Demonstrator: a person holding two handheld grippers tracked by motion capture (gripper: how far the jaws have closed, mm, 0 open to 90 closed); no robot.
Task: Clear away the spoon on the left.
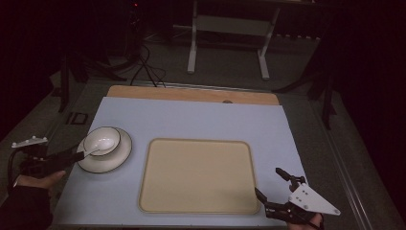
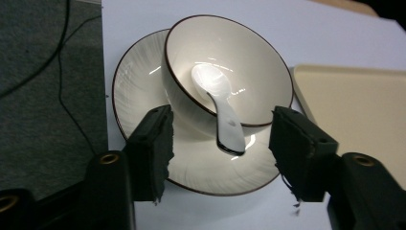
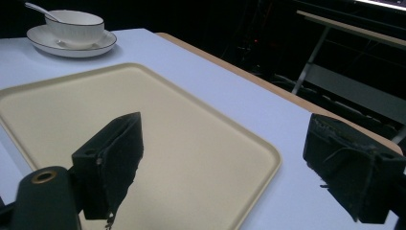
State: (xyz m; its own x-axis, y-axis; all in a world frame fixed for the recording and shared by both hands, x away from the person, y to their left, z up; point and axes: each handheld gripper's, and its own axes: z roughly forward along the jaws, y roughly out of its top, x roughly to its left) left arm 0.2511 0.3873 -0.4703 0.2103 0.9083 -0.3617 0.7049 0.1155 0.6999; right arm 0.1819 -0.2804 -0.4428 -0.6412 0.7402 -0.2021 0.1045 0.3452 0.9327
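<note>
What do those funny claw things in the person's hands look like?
Each is black, with two chunky jaws ending in rough, ragged dark pads. The left gripper and the right gripper each carry a pale grey three-cornered plate with small dots. Brass-coloured rings sit on the jaw arms. The left arm wears a dark sleeve.

- The bench [image 1: 191, 120] has a pale blue top, with a strip of bare wood along its far edge.
- Beyond the bench stands a white metal frame [image 1: 229, 28] on grey floor [image 1: 225, 72].
- Left of that frame, black cables [image 1: 146, 67] trail across the floor.
- The room around is dark.
</note>
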